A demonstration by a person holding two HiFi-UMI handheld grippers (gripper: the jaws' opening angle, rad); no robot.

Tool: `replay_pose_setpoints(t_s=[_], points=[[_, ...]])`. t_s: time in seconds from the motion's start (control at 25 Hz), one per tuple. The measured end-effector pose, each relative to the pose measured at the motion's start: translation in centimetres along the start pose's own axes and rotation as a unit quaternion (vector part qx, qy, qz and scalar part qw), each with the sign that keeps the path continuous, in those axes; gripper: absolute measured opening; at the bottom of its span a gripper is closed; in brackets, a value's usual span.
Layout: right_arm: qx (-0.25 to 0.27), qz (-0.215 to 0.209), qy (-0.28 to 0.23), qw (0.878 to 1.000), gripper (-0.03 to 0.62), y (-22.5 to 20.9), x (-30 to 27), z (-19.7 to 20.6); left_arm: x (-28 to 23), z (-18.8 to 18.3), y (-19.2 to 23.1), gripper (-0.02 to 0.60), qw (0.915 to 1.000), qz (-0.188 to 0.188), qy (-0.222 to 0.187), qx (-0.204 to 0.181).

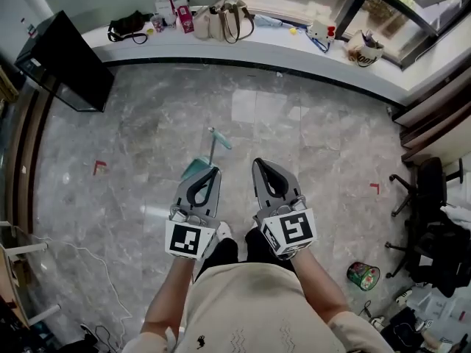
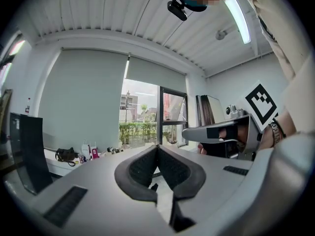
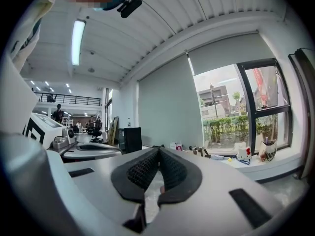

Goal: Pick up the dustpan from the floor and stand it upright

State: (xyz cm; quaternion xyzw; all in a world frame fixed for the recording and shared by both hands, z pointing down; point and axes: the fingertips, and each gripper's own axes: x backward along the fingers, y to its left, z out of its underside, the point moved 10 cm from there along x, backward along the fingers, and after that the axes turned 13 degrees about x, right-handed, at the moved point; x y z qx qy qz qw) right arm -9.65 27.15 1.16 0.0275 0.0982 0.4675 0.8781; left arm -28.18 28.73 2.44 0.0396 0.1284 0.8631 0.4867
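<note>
From overhead, the person stands on the marble floor (image 1: pixel 132 138) with both tools at waist height, side by side and pointing ahead. The left gripper (image 1: pixel 215 170) and right gripper (image 1: pixel 257 162) each have their tips drawn together. The teal dustpan (image 1: pixel 194 169) sits on the floor just beyond the left gripper's tip and is partly hidden behind it, with its thin handle (image 1: pixel 212 147) running away from the person. From this steep angle I can't say whether the pan lies flat or stands on end. Neither tool touches it, so the pose would suit someone about to bend for it as well as someone who has just straightened up from it. The left gripper view looks level across the room to the window (image 2: pixel 142 117), not down. The left gripper (image 2: pixel 157 149) has its pads meeting at the tip with nothing pinched between them, and the right gripper (image 2: pixel 189 131) floats alongside, which suggests a carry position, not a reach. The right gripper view is the same. The right gripper (image 3: pixel 158 150) is closed on nothing and aimed at the far window (image 3: pixel 236 112) and ledge (image 3: pixel 275 163), so the dustpan is out of its sight below.
</note>
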Motion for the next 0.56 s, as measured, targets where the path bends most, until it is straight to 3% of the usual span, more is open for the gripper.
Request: replay_pose_setpoints(t_s=[0.28,0.44,0.56], points=[[-0.008,0.015,0.002,1.0,0.018,3.7,0.5,-0.2,3.7,-0.2,0.8,0.011,0.9991,0.0,0.013,-0.04],[-0.011,0.01,-0.001,1.0,0.018,5.0,0.5,-0.9,4.5,-1.3,1.6,0.011,0.9995,-0.023,-0.012,-0.019],[-0.011,0.007,-0.003,1.0,0.018,4.9,0.9,-1.4,4.1,-2.2,1.2,0.011,0.9992,-0.021,-0.019,-0.028]])
